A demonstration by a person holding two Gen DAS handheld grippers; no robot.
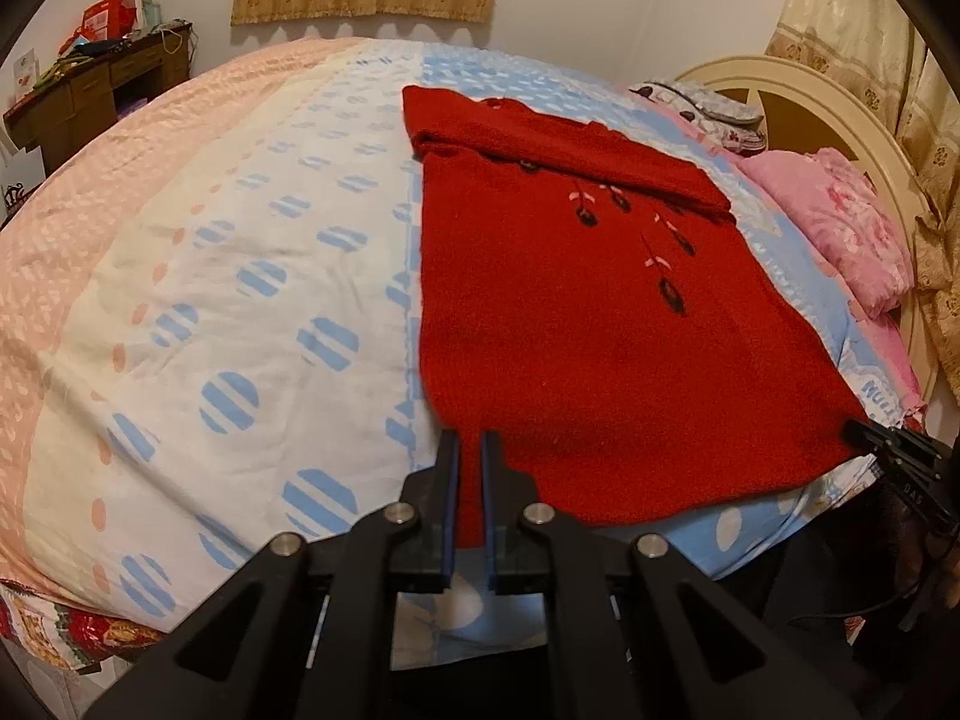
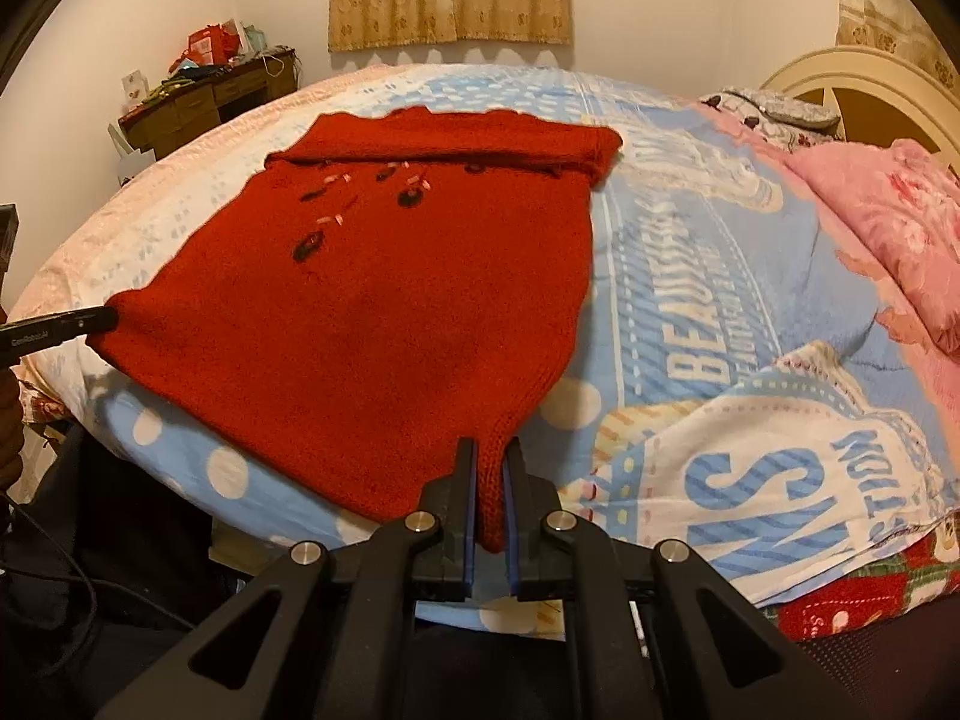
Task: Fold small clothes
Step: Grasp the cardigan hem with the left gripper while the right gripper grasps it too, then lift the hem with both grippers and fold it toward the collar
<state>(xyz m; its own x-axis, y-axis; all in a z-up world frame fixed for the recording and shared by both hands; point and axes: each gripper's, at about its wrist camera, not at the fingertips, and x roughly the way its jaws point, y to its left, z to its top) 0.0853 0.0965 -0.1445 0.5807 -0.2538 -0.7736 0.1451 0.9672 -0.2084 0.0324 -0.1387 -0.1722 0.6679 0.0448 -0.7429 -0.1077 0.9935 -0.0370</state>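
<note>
**A:** Left wrist view. Where does the garment lie relative to the tongs?

**B:** The red sweater [image 1: 576,312] lies flat on the patterned bedspread [image 1: 240,276], stretching away from the camera toward the far side of the bed. Its long axis runs from the near hem up to the folded-over band at the far end. The left gripper [image 1: 471,450] is clamped on the near left corner of the hem; red knit fills the narrow gap between its blue pads. At the right edge of this view, the right gripper [image 1: 864,435] meets the opposite hem corner.

**A:** Right wrist view. Same relation from the other side?

**B:** Yes. The right gripper [image 2: 491,462] is pinched on the near right corner of the red sweater [image 2: 372,300], and a tongue of knit hangs down between the closed pads. The left gripper [image 2: 90,321] enters from the left edge, tip against the other hem corner. The hem corner rises slightly off the bedspread [image 2: 720,324] at the right-hand grip.

**A:** What does the coming move turn on?

**B:** Probably this: both tongs hold the near hem, one at each corner, and the rest of the garment lies ahead of them. Carrying the hem forward along the long axis toward the far band would halve the sweater. Neither hand is nearer; they sit level across the hem.
</note>
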